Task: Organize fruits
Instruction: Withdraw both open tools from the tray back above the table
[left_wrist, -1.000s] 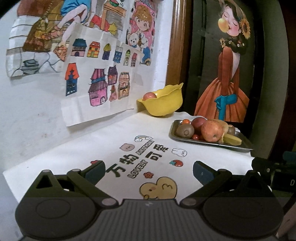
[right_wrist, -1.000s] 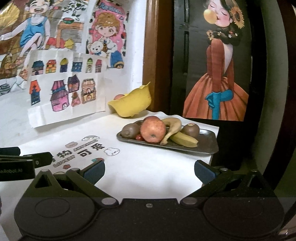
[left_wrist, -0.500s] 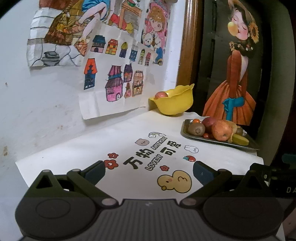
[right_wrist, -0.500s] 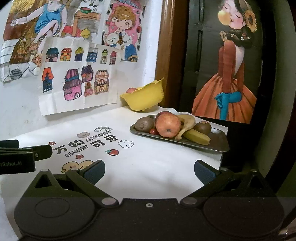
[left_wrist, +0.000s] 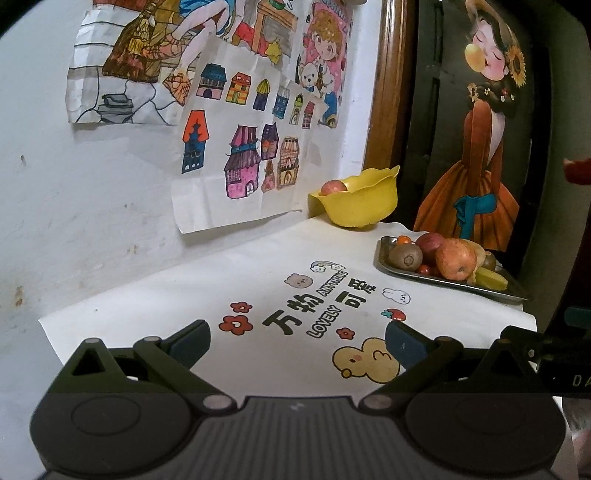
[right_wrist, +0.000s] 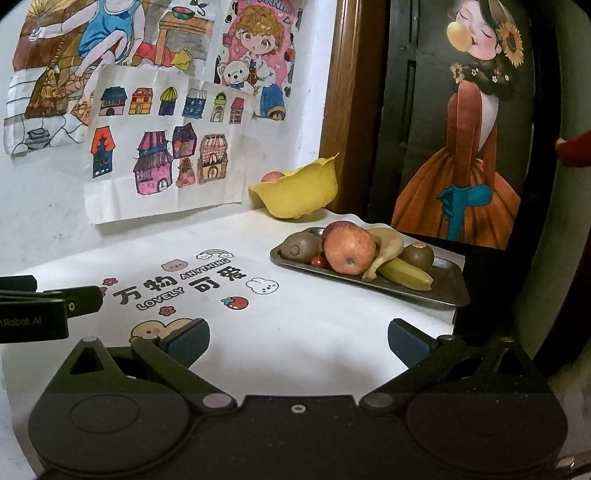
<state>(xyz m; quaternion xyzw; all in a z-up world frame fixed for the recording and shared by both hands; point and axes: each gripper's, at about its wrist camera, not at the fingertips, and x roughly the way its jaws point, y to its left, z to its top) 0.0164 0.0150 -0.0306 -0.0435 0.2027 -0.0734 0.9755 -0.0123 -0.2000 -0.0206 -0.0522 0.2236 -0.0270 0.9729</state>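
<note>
Both claws hang above the near edge of the table (right_wrist: 295, 332), and neither holds anything. The left gripper (left_wrist: 297, 341) has its fingers spread wide over the printed duck on the white cloth (left_wrist: 258, 266). The right gripper (right_wrist: 297, 339) is spread just as wide over bare cloth, just beside the left one, whose black body shows at the left edge of the right wrist view.

The fruit sits at the far right of the table. A metal tray (right_wrist: 448, 288) holds a pile: a red apple (right_wrist: 349, 251) in front with a second apple behind it, a kiwi (right_wrist: 300, 247) to its left, another kiwi (right_wrist: 417, 254) to the right, and a banana (right_wrist: 400, 271) lying between the apple and that kiwi. A small tomato (right_wrist: 318, 261) is tucked between the left kiwi and the apple. Well apart from both grippers, a yellow bowl (right_wrist: 299, 194) stands in the corner behind the tray, near the wall, with one reddish fruit (right_wrist: 272, 176) showing above its rim. Coloured drawings (right_wrist: 162, 151) hang on the wall behind.
</note>
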